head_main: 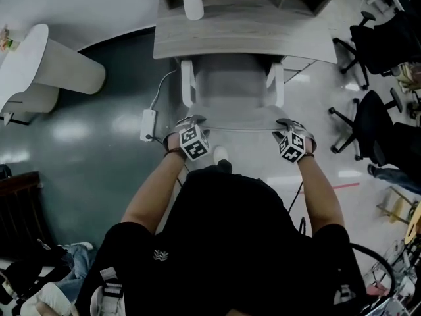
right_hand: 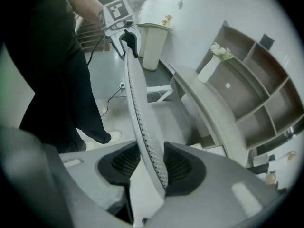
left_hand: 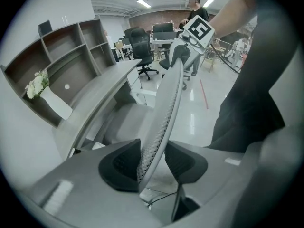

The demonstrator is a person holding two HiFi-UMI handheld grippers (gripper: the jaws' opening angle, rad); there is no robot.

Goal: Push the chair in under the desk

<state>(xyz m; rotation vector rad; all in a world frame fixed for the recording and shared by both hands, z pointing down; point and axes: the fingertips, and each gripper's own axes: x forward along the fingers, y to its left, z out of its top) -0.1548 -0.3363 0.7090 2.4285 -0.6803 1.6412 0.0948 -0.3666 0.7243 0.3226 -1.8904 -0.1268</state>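
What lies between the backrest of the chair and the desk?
In the head view, the chair's seat and its two white armrests lie between the backrest and the desk; nothing else shows there.

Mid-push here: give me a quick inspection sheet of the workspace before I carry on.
Surface: grey desk, top bare apart from one vase.
Job's things: white-framed chair, seat mostly outside the desk; backrest upright.
Clutter: vase of white flowers at the desk's rear left.
Claws: left claw and right claw each shut on the backrest's top edge.
Cables: power strip and its cable on the floor, left of the chair.
Surroundings: white counter at left, black office chairs at right.
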